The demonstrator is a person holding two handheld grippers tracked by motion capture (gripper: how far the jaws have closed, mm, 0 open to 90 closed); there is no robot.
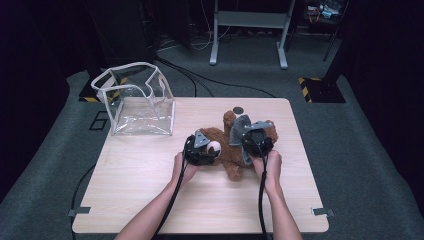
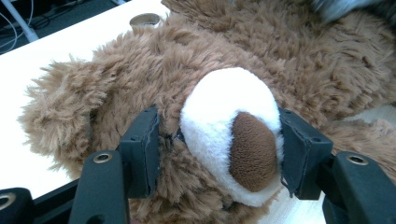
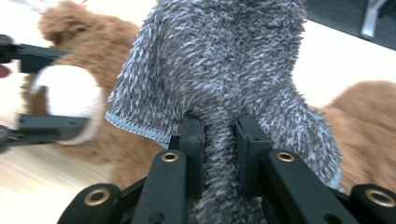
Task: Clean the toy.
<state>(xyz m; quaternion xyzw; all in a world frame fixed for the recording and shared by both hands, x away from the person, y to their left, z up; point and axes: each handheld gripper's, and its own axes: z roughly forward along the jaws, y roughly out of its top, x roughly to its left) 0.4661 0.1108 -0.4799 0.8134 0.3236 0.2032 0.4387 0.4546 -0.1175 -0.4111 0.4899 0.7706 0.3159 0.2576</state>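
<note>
A brown teddy bear (image 1: 231, 150) lies on the wooden table (image 1: 150, 175). My left gripper (image 1: 212, 149) has its jaws on either side of the bear's white muzzle (image 2: 224, 116), and the pads (image 2: 145, 149) press into the plush. A grey fuzzy cloth (image 3: 224, 65) is bunched between the pads (image 3: 194, 140) of my right gripper (image 3: 219, 140), which is shut on it. In the high view the right gripper (image 1: 250, 139) sits over the bear's body with the grey cloth (image 1: 239, 127) draped on it. The left gripper's black jaws show at the left edge of the right gripper view.
A clear plastic bag (image 1: 137, 100) with a white rim stands open at the table's back left corner. A small round object (image 1: 239, 110) lies behind the bear, the same small round object (image 2: 144, 19) showing beyond its head. Cables trail from both grippers towards the near edge.
</note>
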